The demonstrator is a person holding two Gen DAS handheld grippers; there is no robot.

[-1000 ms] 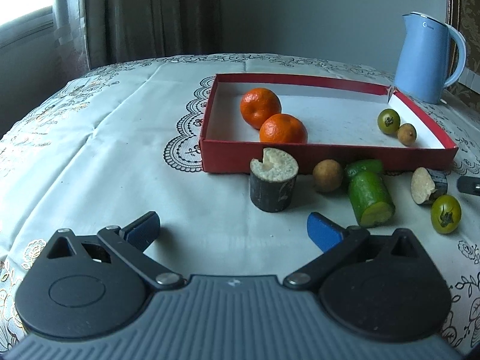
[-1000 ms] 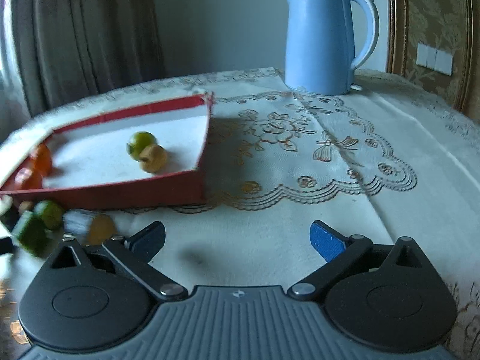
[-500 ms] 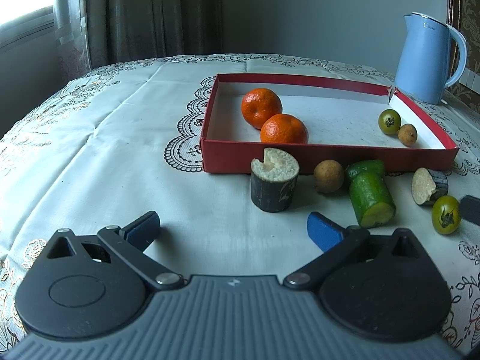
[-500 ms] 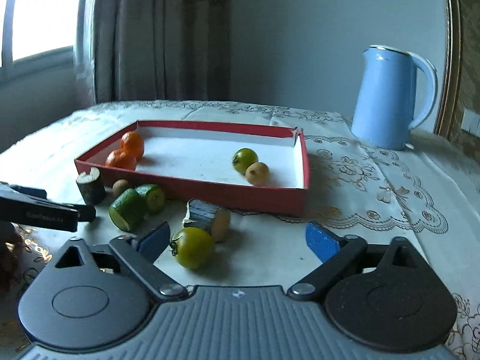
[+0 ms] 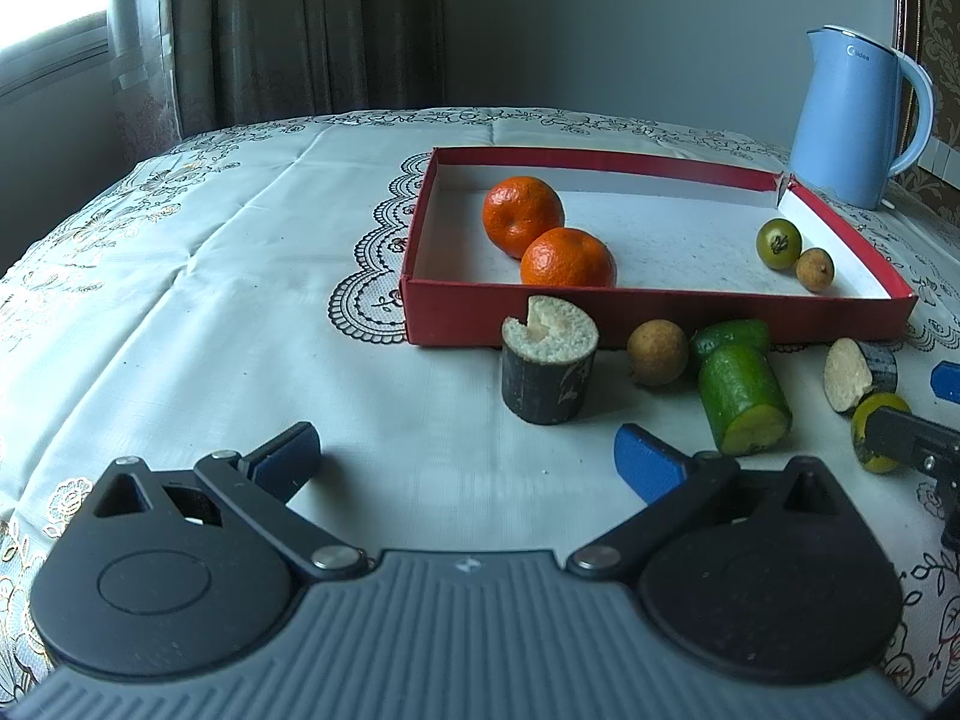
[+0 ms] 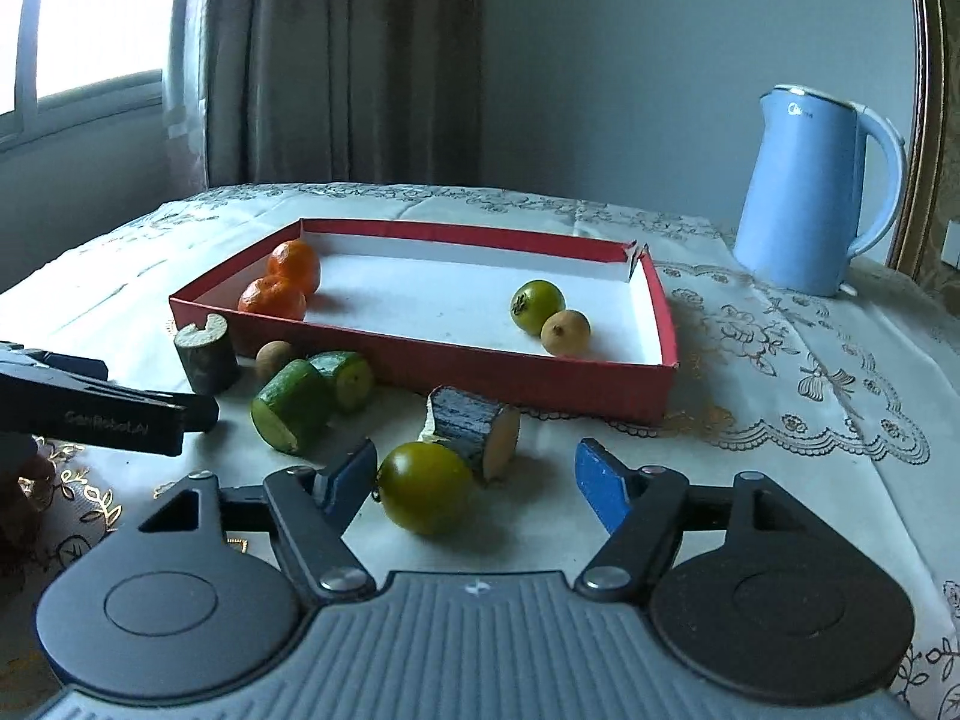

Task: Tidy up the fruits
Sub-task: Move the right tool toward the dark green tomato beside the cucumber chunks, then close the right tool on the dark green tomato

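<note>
A red tray (image 5: 660,315) (image 6: 540,369) holds two oranges (image 5: 567,255) (image 6: 273,300), a green round fruit (image 6: 537,306) and a small brown fruit (image 6: 565,333). In front of it lie a dark cane piece (image 5: 549,363), a brown longan (image 5: 657,351), two green cucumber pieces (image 5: 744,399) (image 6: 291,405), another cane piece (image 6: 474,432) and a loose green fruit (image 6: 426,495). My right gripper (image 6: 477,483) is open, with the loose green fruit between its fingers near the left one. My left gripper (image 5: 468,456) is open and empty in front of the dark cane piece.
A blue kettle (image 6: 816,192) (image 5: 858,114) stands at the back right beyond the tray. A lace-patterned white cloth (image 5: 210,276) covers the table. Curtains and a window are at the back left. The left gripper's side (image 6: 90,414) shows at the left of the right wrist view.
My right gripper swung left from the kettle side and came down toward the loose green fruit, which now sits between its fingers. The left gripper has barely moved.
</note>
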